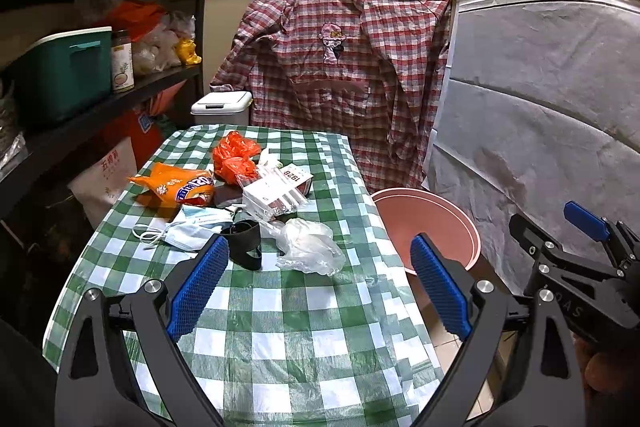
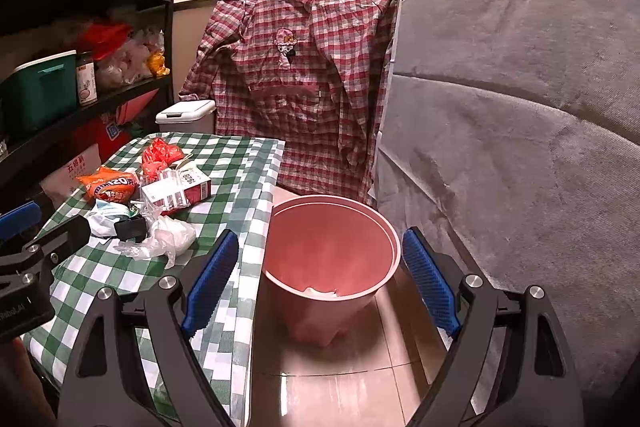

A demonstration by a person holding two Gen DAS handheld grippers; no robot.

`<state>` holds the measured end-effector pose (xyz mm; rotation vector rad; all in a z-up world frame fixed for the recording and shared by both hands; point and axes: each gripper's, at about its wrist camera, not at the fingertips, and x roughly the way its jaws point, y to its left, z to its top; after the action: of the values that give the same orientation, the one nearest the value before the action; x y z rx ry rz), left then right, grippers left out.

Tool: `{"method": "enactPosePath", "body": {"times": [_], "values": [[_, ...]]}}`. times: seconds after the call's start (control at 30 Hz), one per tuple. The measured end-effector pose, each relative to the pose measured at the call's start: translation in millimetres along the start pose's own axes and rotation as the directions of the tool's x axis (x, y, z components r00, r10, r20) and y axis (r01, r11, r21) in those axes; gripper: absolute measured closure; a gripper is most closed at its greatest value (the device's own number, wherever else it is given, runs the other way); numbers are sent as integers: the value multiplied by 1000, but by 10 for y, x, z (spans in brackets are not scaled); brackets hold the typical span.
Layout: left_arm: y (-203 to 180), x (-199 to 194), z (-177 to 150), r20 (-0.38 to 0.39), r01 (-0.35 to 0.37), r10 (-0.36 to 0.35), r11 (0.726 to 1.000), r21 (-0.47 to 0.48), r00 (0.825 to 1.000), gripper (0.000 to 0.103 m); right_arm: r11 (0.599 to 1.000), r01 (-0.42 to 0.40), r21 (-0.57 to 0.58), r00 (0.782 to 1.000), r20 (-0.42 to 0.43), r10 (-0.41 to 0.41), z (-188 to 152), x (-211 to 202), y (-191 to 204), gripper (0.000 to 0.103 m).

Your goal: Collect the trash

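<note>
Left wrist view has the left claw (image 1: 318, 289) spread wide open with nothing in it, hovering over the near end of the tabletop (image 1: 288, 327) with its green-and-white checked cloth. The trash is bunched toward the far left part of that tabletop: a crumpled clear plastic bag (image 1: 310, 247) nearest the claw, a black strap thing (image 1: 245, 241) just beside it, a blue face mask (image 1: 188, 229) closer to the left edge, an orange snack bag (image 1: 180, 189) behind that, a white and red carton (image 1: 278, 191) around the middle of the pile, and a scrunched red plastic bag (image 1: 234, 157) furthest back. Right wrist view shows the right claw (image 2: 320, 281) also wide open and holding nothing, out past the tabletop's right edge and above the pink bucket (image 2: 332, 247), which stands on the tiled floor (image 2: 340, 379) right beside that edge. There's something whitish (image 2: 320, 291) at the bottom of the bucket, can't tell what it is. A plaid shirt (image 2: 296, 79) hangs behind the far edge.
</note>
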<state>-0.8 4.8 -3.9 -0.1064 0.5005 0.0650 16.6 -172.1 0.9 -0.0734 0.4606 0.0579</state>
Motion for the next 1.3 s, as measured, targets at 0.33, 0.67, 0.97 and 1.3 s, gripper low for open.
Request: {"method": "enactPosePath", "body": {"times": [0.33,0.67,0.97,1.3], "values": [[-1,-1,-3,-2,0,0,1000,2,1000,14,1000,4,-20,1000,10,-3,2,-27,34,20],[22,-40,14,13,-2,3,1000,-13,1000,8,999,27,-18,999,27,-26,13,-56,-23,5],[49,-26,20,7,-6,6,1000,-22,1000,8,999,28,-27,999,18,-28,5,-37,0,5],[40,-24,22,8,-7,7,1000,-22,1000,8,999,29,-31,999,18,-28,-9,-37,33,5]]}}
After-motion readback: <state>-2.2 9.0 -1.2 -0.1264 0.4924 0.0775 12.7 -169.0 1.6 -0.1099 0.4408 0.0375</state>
